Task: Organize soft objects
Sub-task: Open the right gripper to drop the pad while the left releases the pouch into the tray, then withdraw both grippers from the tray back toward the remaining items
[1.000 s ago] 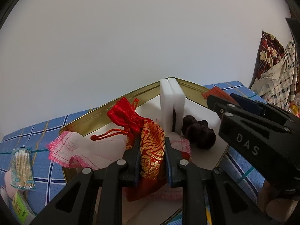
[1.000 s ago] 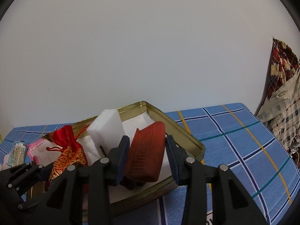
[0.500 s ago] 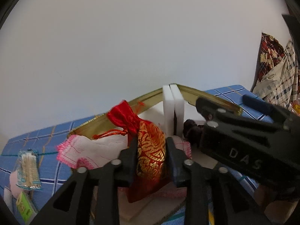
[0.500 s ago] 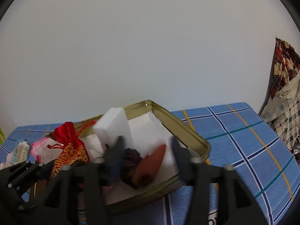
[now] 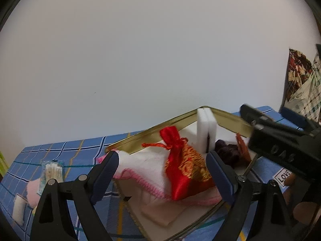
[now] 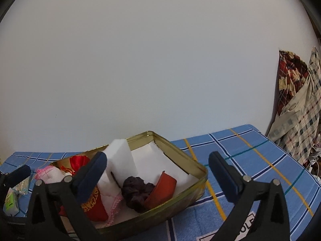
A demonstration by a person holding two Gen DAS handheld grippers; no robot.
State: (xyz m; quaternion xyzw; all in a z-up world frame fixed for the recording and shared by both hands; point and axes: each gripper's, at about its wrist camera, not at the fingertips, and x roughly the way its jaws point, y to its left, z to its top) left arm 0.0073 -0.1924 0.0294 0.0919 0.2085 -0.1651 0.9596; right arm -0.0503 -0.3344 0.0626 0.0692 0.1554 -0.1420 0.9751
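Observation:
A gold tin tray (image 6: pixel 198 169) (image 5: pixel 226 118) on the blue checked cloth holds a red and gold drawstring pouch (image 5: pixel 184 168) (image 6: pixel 93 200), a white pink-edged cloth (image 5: pixel 144 166) (image 6: pixel 51 172), white foam blocks (image 5: pixel 205 128) (image 6: pixel 120 158), a dark maroon scrunchie (image 6: pixel 136 190) (image 5: pixel 226 152) and a red-brown case (image 6: pixel 162 188) (image 5: pixel 241 146). My left gripper (image 5: pixel 160 172) is open just above the pouch. My right gripper (image 6: pixel 156 172) is open above the tray's near edge.
A pack of cotton swabs (image 5: pixel 51 172), a pink soft item (image 5: pixel 33 190) and a white pad (image 5: pixel 19 210) lie on the cloth left of the tray. A green packet (image 6: pixel 11 202) lies nearby. Patterned fabric (image 6: pixel 297 108) hangs at the right. A white wall stands behind.
Both grippers have opened. The left let go of the pouch, which lies in the tray. The right let go of the red-brown case, which now leans in the tray beside the scrunchie.

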